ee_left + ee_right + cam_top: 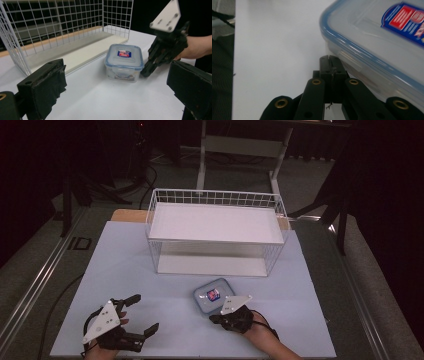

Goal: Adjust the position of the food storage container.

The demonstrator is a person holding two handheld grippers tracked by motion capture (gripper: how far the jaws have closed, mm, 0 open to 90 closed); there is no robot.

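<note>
A clear plastic box [212, 296] with a blue-rimmed lid and a red and blue label stands on the white table [165, 292], in front of the wire rack. My right gripper [215, 319] is shut, its tips low against the box's near side. In the right gripper view the closed tips [332, 62] rest by the box [374, 35] wall just under the lid's rim, with nothing between them. My left gripper [142, 315] is open near the table's front left, well apart from the box. Its fingers [43, 85] frame the box [124, 61] and the right gripper [150, 68].
A white wire rack [216, 200] with a white shelf board stands at the middle back of the table, open toward me, with a lower shelf [210, 265] beneath. Beyond the table, a desk frame [240, 145] stands on the floor.
</note>
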